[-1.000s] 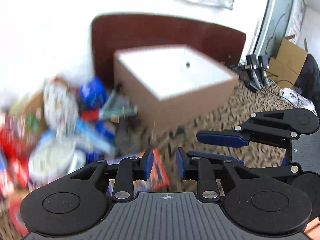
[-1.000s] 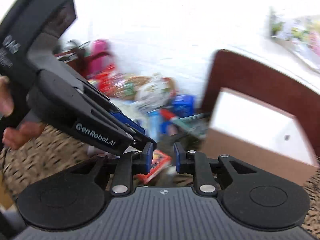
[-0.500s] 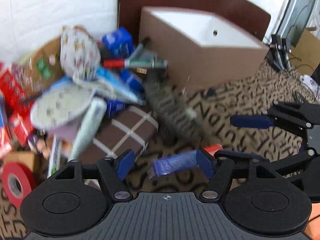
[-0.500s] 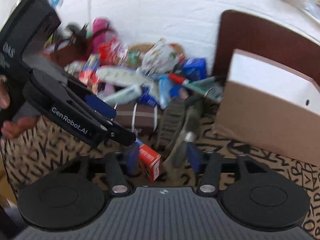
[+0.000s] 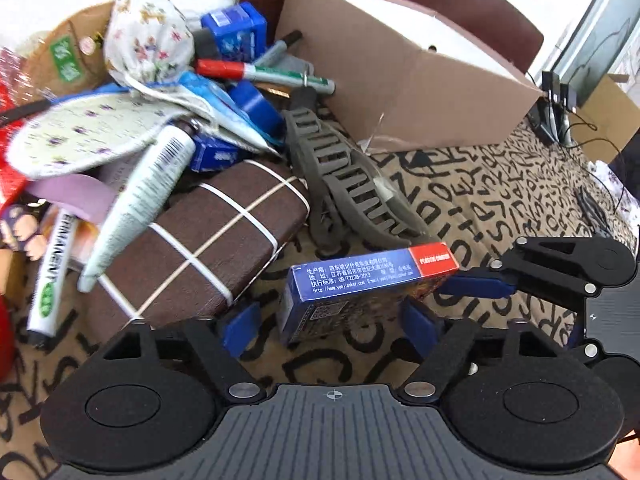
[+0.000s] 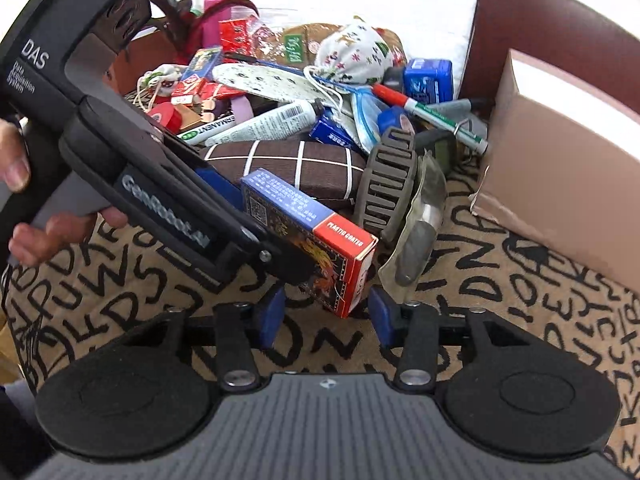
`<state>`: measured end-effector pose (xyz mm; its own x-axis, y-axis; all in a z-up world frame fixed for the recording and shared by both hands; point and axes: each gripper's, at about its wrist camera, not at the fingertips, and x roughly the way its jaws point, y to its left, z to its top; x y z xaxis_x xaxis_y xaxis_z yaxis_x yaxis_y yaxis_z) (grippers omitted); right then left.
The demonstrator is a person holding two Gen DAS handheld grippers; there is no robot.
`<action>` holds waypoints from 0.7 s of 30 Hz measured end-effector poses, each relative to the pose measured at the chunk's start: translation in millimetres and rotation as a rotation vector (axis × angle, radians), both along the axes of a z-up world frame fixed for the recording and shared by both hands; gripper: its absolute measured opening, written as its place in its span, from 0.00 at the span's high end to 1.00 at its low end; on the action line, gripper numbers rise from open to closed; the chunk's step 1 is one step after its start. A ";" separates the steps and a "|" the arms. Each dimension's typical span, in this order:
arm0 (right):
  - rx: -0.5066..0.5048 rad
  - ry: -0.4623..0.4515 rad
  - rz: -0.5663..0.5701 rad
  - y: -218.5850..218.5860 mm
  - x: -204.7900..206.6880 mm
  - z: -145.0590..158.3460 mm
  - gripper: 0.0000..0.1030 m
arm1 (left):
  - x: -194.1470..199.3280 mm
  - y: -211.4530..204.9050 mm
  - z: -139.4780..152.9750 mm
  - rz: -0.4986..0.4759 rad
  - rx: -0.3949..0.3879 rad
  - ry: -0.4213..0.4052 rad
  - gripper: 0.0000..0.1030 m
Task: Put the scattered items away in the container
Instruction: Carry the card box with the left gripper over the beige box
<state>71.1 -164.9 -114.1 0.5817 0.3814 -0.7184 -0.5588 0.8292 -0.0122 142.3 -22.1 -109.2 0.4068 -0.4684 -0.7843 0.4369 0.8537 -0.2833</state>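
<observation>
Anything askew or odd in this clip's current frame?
The card box sits tilted, one end raised off the patterned cloth, between both open grippers. The cardboard container has a torn bottom corner.

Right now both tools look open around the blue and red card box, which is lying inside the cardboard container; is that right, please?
Not quite. The card box is not inside the cardboard container; it lies on the patterned cloth in front of it, beside the grey hair claw. The left wrist view shows this. Both the left tool and right tool are indeed open around it.
</observation>
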 end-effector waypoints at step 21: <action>0.010 -0.298 -0.123 -37.6 -17.9 92.0 0.62 | -10.2 -36.7 106.7 -0.016 -0.029 -0.238 0.48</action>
<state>53.2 -202.5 -22.2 0.8081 0.3010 -0.5064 -0.4273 0.8912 -0.1521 132.2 -58.7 -2.5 0.5711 -0.4971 -0.6532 0.5080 0.8391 -0.1944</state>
